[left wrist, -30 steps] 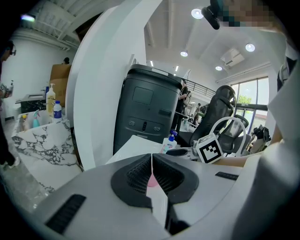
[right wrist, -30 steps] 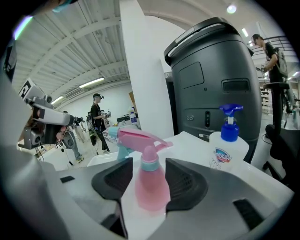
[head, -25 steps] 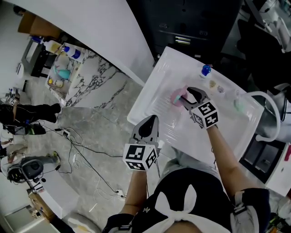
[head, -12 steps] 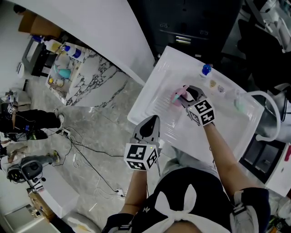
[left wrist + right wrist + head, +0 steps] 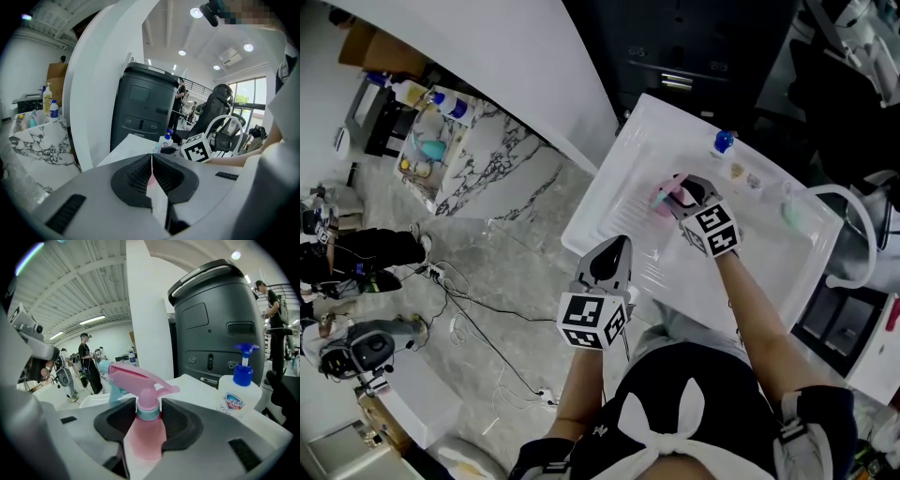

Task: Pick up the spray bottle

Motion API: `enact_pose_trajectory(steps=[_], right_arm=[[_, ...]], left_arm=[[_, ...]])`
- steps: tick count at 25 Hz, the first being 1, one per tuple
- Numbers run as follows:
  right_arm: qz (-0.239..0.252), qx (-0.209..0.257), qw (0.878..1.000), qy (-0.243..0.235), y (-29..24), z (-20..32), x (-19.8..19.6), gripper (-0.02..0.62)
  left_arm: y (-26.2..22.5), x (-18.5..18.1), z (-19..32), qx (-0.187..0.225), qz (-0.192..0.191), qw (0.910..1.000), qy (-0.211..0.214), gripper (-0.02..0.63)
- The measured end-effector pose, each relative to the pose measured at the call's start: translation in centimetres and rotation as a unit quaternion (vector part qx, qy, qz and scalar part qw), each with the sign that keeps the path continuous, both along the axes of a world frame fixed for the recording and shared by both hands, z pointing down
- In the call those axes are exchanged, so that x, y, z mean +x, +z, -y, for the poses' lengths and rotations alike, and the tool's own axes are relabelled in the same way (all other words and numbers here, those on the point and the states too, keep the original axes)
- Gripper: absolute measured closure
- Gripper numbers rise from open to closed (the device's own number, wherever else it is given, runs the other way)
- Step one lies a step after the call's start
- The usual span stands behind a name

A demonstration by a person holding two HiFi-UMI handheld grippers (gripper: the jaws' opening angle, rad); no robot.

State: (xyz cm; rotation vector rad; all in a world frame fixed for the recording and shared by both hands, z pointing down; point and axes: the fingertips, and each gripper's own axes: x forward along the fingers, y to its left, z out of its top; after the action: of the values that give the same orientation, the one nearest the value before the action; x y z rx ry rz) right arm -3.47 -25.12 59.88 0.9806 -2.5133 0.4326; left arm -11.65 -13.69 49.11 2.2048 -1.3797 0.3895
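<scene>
Spray bottle (image 5: 146, 380) of pink plastic, with a pink trigger and a pale blue nozzle, stands upright on the white table (image 5: 614, 192), between the jaws of my right gripper (image 5: 679, 190). These jaws have just been closing, and their black pads now touch its neck on both sides (at the collar under the trigger). My left gripper (image 5: 151, 158) hangs nearer to me, jaws together with nothing between. A white soap bottle with a blue pump (image 5: 238, 397) stands beyond the right gripper, to its right.

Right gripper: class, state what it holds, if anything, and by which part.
The right gripper has just been closing its jaws on the spray bottle, at the neck under the trigger head.
</scene>
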Motion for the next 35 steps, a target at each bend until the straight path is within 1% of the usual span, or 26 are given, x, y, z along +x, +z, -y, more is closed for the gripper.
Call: enact_pose_trajectory(steps=[22,35], right_arm=[[-0.013,0.002,1.0,-0.005,-0.6,-0.7,0.1,0.433],[-0.005,0.026,1.0,-0.004,-3.2,-1.3,0.3,0.439]], left_arm=[[-0.2,1.5,-0.9,0.006,0.006,0.9999,0.012,0.574],[-1.8,1.7,-0.5,0.027,0.007,0.9996,0.011,0.574]])
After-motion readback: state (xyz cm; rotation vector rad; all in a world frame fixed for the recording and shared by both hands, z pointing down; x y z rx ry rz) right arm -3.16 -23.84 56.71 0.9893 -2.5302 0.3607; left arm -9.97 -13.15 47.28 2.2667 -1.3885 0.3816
